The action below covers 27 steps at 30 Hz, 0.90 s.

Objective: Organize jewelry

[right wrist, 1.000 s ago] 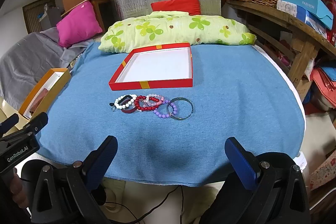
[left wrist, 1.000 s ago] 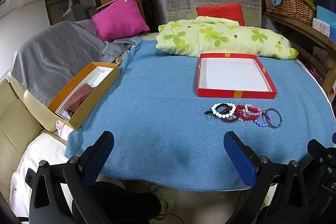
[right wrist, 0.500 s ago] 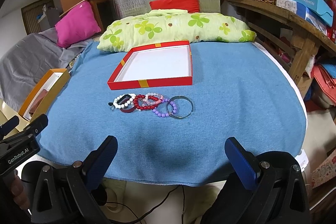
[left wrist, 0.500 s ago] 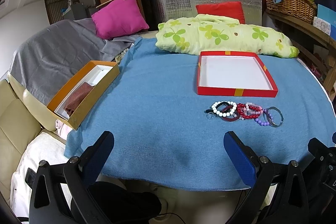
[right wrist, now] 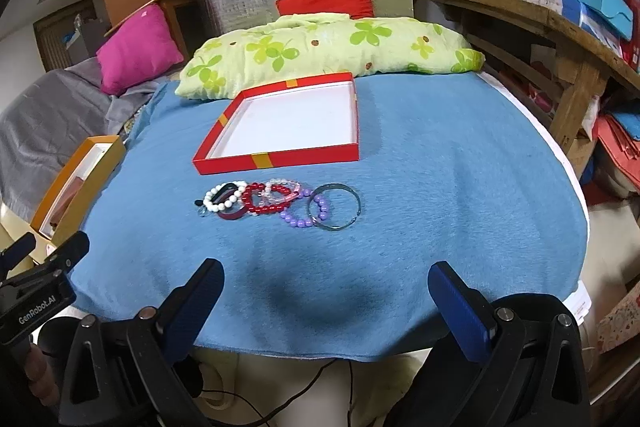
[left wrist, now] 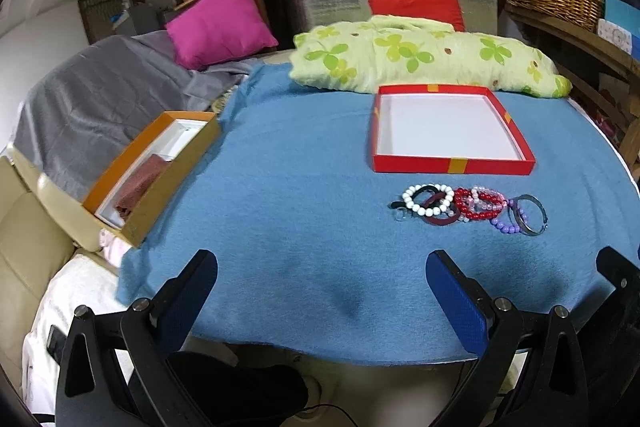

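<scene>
A row of bracelets lies on the blue cloth: a white bead bracelet [left wrist: 426, 201] [right wrist: 224, 197], a red bead bracelet [left wrist: 478, 205] [right wrist: 266, 201], a purple bead bracelet [left wrist: 508, 223] [right wrist: 304, 217] and a silver bangle [left wrist: 530, 215] [right wrist: 334, 211]. Just behind them sits an open red box [left wrist: 450, 165] [right wrist: 280, 159] with a bare white inside. My left gripper [left wrist: 322, 275] is open and empty over the near cloth edge, left of the bracelets. My right gripper [right wrist: 326, 287] is open and empty, in front of the bracelets.
An orange box [left wrist: 156, 163] [right wrist: 74, 179] holding a brown cloth sits at the table's left edge. A green flowered pillow [left wrist: 424, 57] [right wrist: 320, 45] lies behind the red box. A wooden shelf [right wrist: 540, 23] with a basket stands on the right.
Both grippers have moved slightly forward toward the table; the bracelets and red box look a little closer. Nothing on the table has moved.
</scene>
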Each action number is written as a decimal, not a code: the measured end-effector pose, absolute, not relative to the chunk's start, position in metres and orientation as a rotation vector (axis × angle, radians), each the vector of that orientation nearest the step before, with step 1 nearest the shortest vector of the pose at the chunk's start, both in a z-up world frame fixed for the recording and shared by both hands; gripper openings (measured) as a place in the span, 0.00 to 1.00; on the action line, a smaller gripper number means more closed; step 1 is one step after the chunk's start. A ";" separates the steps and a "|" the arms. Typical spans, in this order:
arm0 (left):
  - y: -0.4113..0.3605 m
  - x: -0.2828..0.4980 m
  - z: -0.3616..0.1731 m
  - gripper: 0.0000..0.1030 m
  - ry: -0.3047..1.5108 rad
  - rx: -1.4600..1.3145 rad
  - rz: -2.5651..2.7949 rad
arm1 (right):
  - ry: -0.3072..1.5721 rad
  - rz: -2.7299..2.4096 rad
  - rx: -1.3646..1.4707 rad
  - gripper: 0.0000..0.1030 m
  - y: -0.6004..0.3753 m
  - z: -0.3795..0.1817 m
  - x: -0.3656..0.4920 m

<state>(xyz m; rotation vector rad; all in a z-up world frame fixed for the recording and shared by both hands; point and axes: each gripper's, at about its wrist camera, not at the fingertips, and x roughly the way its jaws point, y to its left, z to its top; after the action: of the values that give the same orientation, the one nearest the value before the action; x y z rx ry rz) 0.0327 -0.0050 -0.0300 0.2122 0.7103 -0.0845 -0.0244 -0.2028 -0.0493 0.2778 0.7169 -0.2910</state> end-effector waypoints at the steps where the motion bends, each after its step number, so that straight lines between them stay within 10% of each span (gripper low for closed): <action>1: -0.006 0.039 -0.034 1.00 0.726 0.209 -0.111 | 0.716 -0.294 0.278 1.00 -0.207 -0.051 -0.022; 10: -0.024 0.110 -0.086 1.00 0.883 0.150 -0.296 | 0.787 -0.205 0.370 0.95 -0.260 -0.088 0.028; 24: -0.067 0.177 -0.123 0.97 0.994 0.187 -0.483 | 0.987 -0.204 0.340 0.19 -0.287 -0.146 0.105; 27: -0.070 0.183 -0.133 0.74 1.040 0.161 -0.513 | 0.984 -0.212 0.300 0.08 -0.286 -0.146 0.107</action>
<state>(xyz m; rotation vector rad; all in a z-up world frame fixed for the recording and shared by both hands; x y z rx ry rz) 0.1833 -0.0702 -0.1333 0.1612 1.0399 -0.5127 0.1071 -0.2861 -0.1462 0.2997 0.9839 -0.2123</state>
